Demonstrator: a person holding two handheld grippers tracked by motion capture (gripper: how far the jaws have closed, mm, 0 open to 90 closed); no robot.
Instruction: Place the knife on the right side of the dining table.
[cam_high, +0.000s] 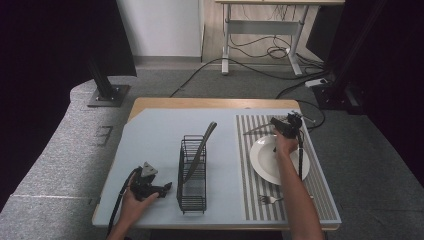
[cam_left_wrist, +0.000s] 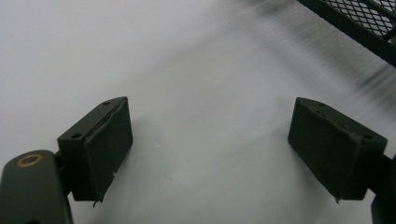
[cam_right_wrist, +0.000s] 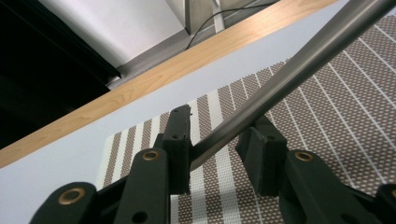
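Setting knife (cam_right_wrist: 289, 70) on striped mat (cam_right_wrist: 345, 121) beside plate (cam_high: 262, 160); right claw (cam_right_wrist: 219, 140) parted round it (left claw (cam_left_wrist: 210, 140) spread, idle); next, withdrawing cleanly

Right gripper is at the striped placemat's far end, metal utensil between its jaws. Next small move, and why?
Probably ease the right gripper straight back off the silver metal utensil handle. Its jaws stand wider than the handle, which touches one jaw only, low over the brown-and-white striped placemat beyond the round white plate, so it looks released.
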